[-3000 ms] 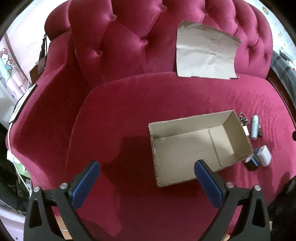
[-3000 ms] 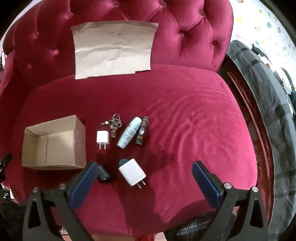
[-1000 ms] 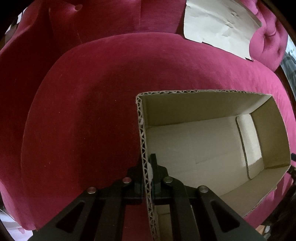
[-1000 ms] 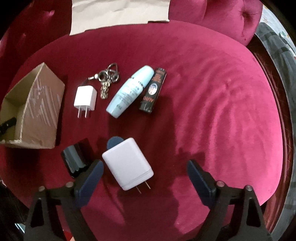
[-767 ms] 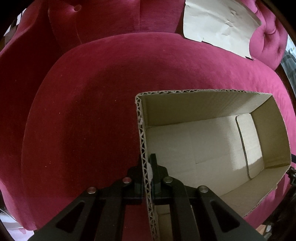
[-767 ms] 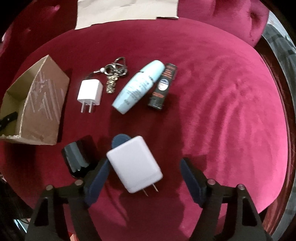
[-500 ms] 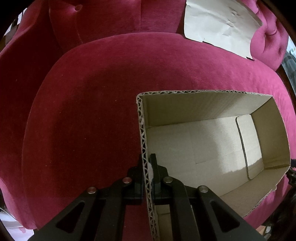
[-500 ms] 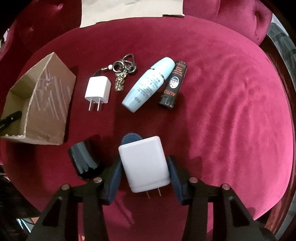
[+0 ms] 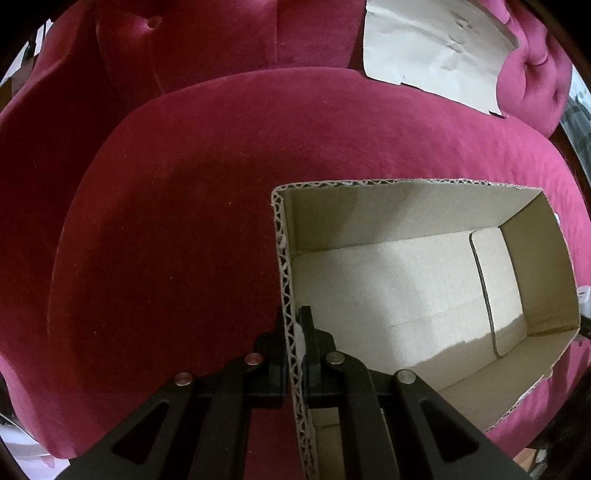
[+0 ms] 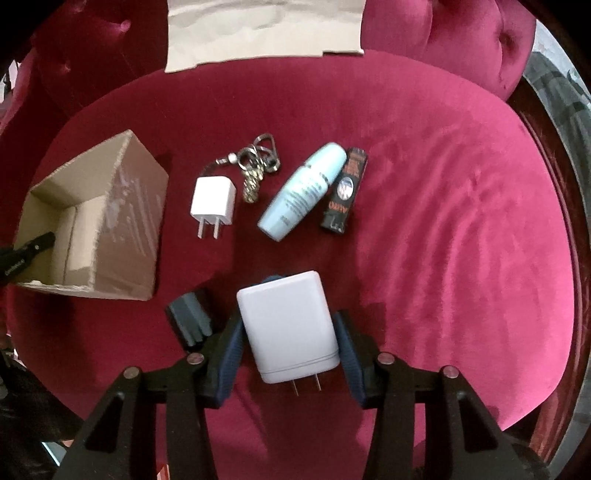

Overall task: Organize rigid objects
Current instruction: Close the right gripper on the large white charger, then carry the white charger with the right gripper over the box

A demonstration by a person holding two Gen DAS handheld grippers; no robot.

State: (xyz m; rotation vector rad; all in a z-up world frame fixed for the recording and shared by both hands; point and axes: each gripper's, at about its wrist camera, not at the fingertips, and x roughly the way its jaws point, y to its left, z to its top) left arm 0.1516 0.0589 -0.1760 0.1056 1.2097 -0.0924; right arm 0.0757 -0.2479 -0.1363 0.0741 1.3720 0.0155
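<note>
An open cardboard box (image 9: 406, 182) sits on the red velvet seat. My left gripper (image 9: 294, 325) is shut on its near-left wall, one finger inside and one outside. In the right wrist view the box (image 10: 122, 221) lies at the left, with the left gripper's inner finger (image 10: 38, 242) showing inside it. My right gripper (image 10: 288, 328) is shut on a large white charger (image 10: 286, 314), prongs toward the camera, blue pads on both sides. Beyond lie a small white charger (image 10: 213, 201), a keyring (image 10: 256, 166), a pale blue bottle (image 10: 303, 190) and a black tube (image 10: 343, 190).
A small black object (image 10: 188, 317) lies just left of my right gripper, and a blue piece (image 10: 271, 278) peeks out behind the large charger. A brown paper sheet (image 10: 262, 29) leans on the tufted backrest. The seat (image 10: 461, 240) drops off at the right edge.
My right gripper's jaws closed from wide apart onto the large white charger, which turned to line up between them. The left gripper and box have stayed put.
</note>
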